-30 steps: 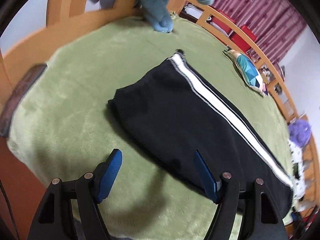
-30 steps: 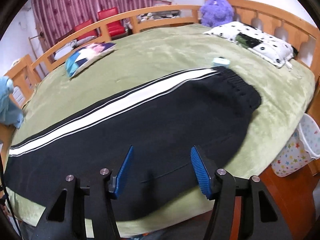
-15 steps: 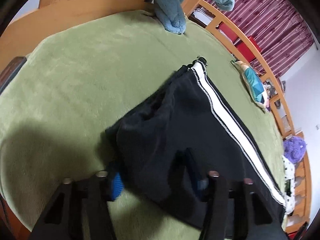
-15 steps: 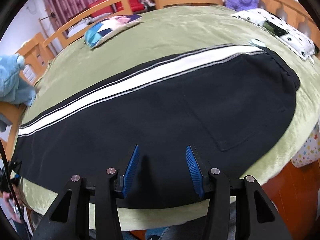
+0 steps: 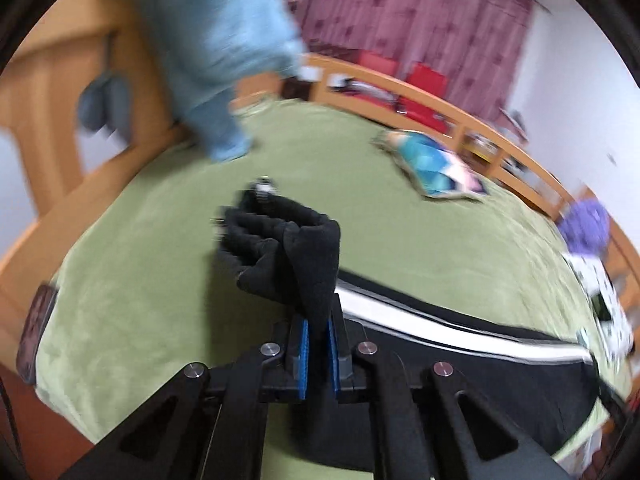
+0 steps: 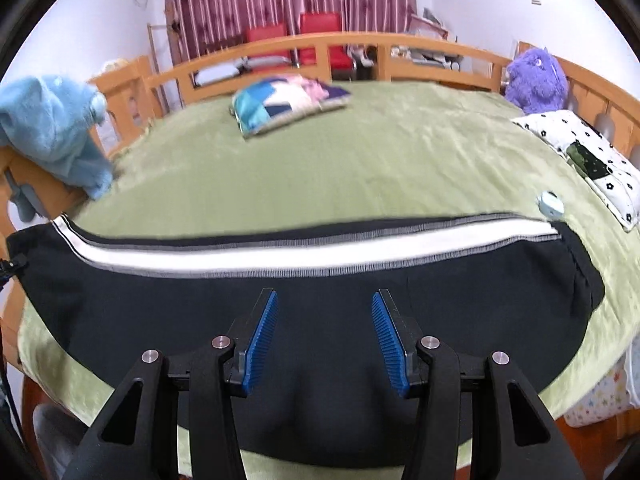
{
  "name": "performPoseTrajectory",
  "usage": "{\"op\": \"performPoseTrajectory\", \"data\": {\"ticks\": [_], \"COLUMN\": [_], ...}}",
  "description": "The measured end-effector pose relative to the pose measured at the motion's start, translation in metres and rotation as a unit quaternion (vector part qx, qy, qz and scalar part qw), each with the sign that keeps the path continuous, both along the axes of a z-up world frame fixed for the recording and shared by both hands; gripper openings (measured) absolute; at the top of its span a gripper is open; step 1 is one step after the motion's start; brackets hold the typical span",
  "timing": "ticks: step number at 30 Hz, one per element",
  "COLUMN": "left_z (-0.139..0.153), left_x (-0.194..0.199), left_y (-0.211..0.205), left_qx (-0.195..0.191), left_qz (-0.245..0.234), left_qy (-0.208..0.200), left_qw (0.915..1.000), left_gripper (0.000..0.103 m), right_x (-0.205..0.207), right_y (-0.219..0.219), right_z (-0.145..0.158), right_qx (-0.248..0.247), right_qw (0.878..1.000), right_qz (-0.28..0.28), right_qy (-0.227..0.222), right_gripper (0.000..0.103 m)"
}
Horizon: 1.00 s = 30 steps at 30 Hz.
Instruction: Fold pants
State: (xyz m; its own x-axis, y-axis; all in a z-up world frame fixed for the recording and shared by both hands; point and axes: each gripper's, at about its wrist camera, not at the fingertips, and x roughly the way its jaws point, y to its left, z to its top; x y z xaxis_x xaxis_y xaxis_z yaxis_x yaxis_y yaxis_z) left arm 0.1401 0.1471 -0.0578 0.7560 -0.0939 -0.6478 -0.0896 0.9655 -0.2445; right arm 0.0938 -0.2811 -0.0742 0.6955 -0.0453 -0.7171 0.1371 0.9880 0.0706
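Note:
Black pants with a white side stripe lie flat across the near part of the green bed, cuffs at the left, waistband at the right. In the left wrist view my left gripper is shut on the bunched cuff end of the pants, which stands lifted above the blanket, while the rest of the leg trails off to the right. My right gripper hovers open over the middle of the pants, with nothing pinched between its blue pads.
The green blanket covers a bed with a wooden rail. On it lie a patchwork cushion, a dotted pillow, a purple plush toy and a small round blue thing. A light blue garment hangs over the left rail.
My left gripper closed on the pants' cuff end and lifted it off the blanket. My right gripper narrowed slightly and drew back over the pants' middle.

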Motion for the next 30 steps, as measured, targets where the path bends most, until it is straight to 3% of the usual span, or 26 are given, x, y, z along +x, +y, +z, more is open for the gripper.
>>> {"op": "performPoseTrajectory", "data": {"ticks": [5, 10, 14, 17, 20, 22, 23, 25, 26, 30], "left_z": [0.014, 0.004, -0.018, -0.043, -0.062, -0.061, -0.057, -0.043, -0.035, -0.021], "left_x": [-0.007, -0.008, -0.013, -0.022, -0.030, -0.041, -0.045, -0.050, -0.052, -0.047], "left_y": [-0.092, -0.195, -0.268, -0.311, -0.323, -0.311, -0.302, -0.279, -0.266, -0.216], "left_qx": [0.024, 0.033, 0.020, 0.028, 0.038, 0.018, 0.010, 0.000, -0.006, -0.007], "left_qz": [-0.054, -0.115, -0.184, -0.239, -0.271, -0.286, -0.286, -0.275, -0.261, -0.209], "left_qy": [-0.003, 0.010, 0.032, 0.059, 0.104, 0.106, 0.101, 0.083, 0.072, 0.058], "left_qw": [0.9983, 0.9927, 0.9823, 0.9689, 0.9563, 0.9523, 0.9529, 0.9579, 0.9627, 0.9761], "left_gripper": [0.007, 0.007, 0.007, 0.008, 0.013, 0.022, 0.027, 0.060, 0.066, 0.068], "right_x": [-0.022, -0.048, -0.060, -0.066, -0.068, -0.067, -0.066, -0.060, -0.058, -0.042], "right_y": [-0.040, -0.083, -0.120, -0.136, -0.143, -0.144, -0.142, -0.135, -0.131, -0.104], "right_z": [-0.002, -0.005, -0.012, -0.017, -0.021, -0.026, -0.029, -0.032, -0.033, -0.038], "right_qx": [0.039, 0.049, 0.081, 0.083, 0.079, 0.079, 0.078, 0.072, 0.070, 0.077], "right_qw": [0.999, 0.998, 0.994, 0.992, 0.992, 0.992, 0.992, 0.993, 0.994, 0.996], "right_qz": [-0.014, -0.043, -0.078, -0.095, -0.101, -0.100, -0.099, -0.090, -0.086, -0.047], "right_qy": [-0.015, -0.023, -0.014, -0.003, 0.000, 0.010, 0.016, 0.024, 0.025, 0.027], "right_gripper": [0.049, 0.049, 0.049, 0.049, 0.049, 0.049, 0.050, 0.050, 0.050, 0.054]}}
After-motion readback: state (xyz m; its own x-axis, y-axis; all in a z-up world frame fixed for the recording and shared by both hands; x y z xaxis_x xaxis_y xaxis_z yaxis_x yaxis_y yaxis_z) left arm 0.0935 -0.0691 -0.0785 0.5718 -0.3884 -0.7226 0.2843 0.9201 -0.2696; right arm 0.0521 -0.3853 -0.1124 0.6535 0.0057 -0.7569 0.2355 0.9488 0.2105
